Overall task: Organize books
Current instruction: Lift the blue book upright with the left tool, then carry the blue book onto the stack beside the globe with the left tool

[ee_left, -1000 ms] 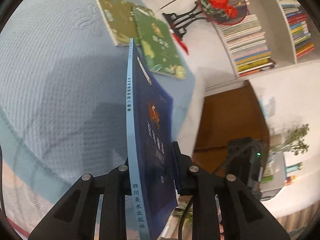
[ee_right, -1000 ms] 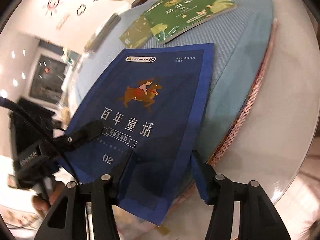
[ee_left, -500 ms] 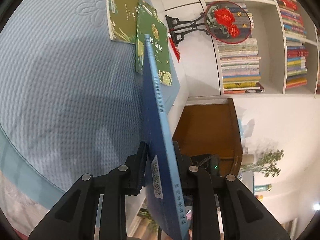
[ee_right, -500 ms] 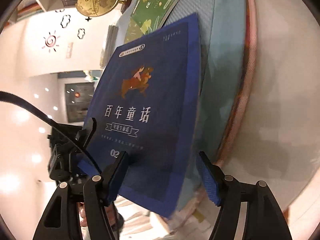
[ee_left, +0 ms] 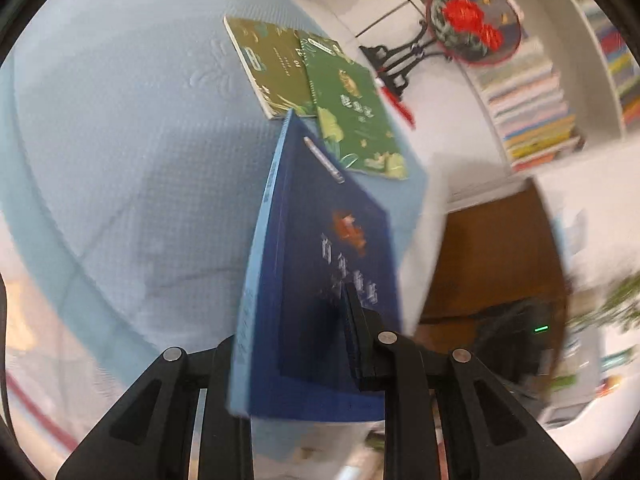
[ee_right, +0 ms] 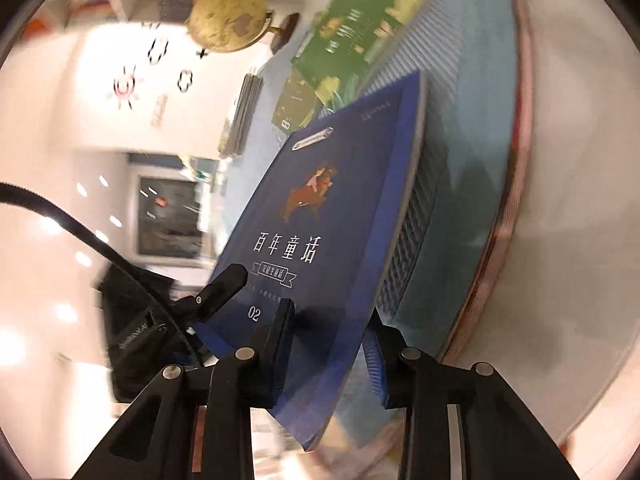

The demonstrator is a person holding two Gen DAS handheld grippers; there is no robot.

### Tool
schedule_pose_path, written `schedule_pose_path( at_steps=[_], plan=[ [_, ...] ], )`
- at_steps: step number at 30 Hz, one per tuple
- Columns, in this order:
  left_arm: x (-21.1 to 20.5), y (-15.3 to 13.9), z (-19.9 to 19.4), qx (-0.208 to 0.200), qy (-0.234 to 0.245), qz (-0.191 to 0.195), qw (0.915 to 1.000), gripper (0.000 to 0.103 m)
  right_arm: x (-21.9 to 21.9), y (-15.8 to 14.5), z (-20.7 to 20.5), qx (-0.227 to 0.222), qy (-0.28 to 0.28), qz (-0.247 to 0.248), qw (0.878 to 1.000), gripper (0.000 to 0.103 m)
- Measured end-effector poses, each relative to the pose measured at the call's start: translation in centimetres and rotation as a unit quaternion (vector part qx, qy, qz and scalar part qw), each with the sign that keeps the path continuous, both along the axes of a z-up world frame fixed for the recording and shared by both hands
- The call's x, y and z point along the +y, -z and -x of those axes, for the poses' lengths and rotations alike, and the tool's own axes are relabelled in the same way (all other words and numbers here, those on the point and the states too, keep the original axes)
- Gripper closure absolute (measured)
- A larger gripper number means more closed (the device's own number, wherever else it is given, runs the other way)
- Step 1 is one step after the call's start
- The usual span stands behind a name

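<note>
Blue book [ee_left: 320, 264] on edge — clamped in left tongs [ee_left: 296, 344], right tongs [ee_right: 332, 344] gaping around it, green books [ee_left: 352, 116] flat beyond.

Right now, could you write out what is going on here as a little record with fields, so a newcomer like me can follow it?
held item: blue book, lifted and tilted above the table
left gripper: shut on the blue book near its spine end
right gripper: fingers on either side of the same book; grip cannot be told through the blur
lying flat: green book overlapping an olive book
surface: light blue tablecloth
backdrop: bookshelf, round floral fan on a stand, globe
image quality: motion blur in both views
</note>
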State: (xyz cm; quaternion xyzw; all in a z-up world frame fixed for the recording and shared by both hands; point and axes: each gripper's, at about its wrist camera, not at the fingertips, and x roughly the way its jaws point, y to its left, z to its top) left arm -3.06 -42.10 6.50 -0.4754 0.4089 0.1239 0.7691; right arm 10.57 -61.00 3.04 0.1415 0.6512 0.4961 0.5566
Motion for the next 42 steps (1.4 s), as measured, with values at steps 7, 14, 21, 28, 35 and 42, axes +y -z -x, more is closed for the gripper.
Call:
schedule_pose_path(
  at_steps=[7,14,21,28,35,42],
  plan=[
    [0.9,-1.3,1.8,-0.016,0.031,-0.048,0.9982,0.084,2.0,-1.8,3.1,-0.078,0.004,0.023,0.997,0.07],
    [4.4,-2.5,3.6,-0.048,0.109,-0.075,0.9901,0.084,6.3,-5.4,8.3,-0.2,0.017,0.073,0.977,0.07],
    [11.2,-4.8,8.9,-0.083,0.145,-0.08,0.9827,0.084,12.5,-8.9,15.0,-0.237,0.051,0.076,0.967,0.069],
    [19.3,-7.9,14.5,-0.118,0.111,-0.091,0.9826,0.084,20.6,-12.1,19.9,-0.259,0.03,0.053,0.964,0.069],
    [27.1,-9.2,14.9,-0.131,0.08,-0.1,0.9831,0.084,28.8,-13.6,19.2,-0.269,0.022,0.024,0.963,0.069],
    [35.8,-9.2,10.0,-0.14,0.094,-0.119,0.9786,0.084,37.2,-13.7,15.3,-0.278,0.038,0.007,0.96,0.067]
  ],
)
